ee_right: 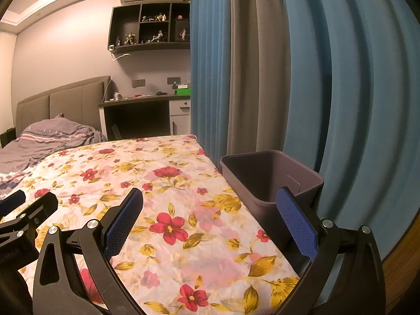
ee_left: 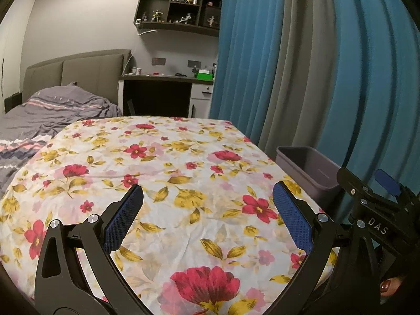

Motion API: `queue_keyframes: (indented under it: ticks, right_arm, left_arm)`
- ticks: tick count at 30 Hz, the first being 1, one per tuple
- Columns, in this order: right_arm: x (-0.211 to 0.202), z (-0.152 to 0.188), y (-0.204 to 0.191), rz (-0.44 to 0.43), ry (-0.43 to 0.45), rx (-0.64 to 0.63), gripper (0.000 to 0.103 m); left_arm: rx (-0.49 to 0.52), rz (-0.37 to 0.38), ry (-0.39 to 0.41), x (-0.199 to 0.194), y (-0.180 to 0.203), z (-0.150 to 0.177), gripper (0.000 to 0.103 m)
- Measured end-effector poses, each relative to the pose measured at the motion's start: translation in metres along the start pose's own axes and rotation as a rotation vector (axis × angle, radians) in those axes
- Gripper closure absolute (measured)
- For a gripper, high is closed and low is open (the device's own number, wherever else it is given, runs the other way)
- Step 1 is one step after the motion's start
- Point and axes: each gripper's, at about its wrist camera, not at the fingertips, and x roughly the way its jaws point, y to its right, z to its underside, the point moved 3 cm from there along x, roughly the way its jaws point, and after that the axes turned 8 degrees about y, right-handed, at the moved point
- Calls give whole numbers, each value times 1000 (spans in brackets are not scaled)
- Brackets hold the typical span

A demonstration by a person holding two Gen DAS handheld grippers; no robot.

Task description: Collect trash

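Note:
A grey plastic bin (ee_right: 265, 183) stands beside the right edge of a table under a floral cloth (ee_right: 162, 183); what lies inside it is hidden. The bin also shows in the left wrist view (ee_left: 312, 176). My left gripper (ee_left: 207, 191) is open and empty above the floral cloth (ee_left: 157, 173). My right gripper (ee_right: 210, 194) is open and empty, with its right finger over the bin's near rim. I see no trash on the cloth. The right gripper shows at the right edge of the left wrist view (ee_left: 378, 204).
Blue and grey curtains (ee_right: 288, 78) hang close behind the bin. A bed with a grey striped duvet (ee_left: 39, 115) lies to the left. A desk (ee_left: 162, 92) and a wall shelf with figurines (ee_left: 181, 8) stand at the back.

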Motion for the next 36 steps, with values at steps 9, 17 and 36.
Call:
queue_keyframes:
  ticks: [9,17,36]
  right_arm:
    - [0,1,3,3,0,7,6]
    - [0,1,4,3,0,7,6]
    - [-2,-1,7,11,-1,15,6]
  left_arm:
    - [-1,2,-3,2,1,0,6]
    - [-2,2,-5,2,1,1,6]
    - [0,5,-5,3,3,2,6]
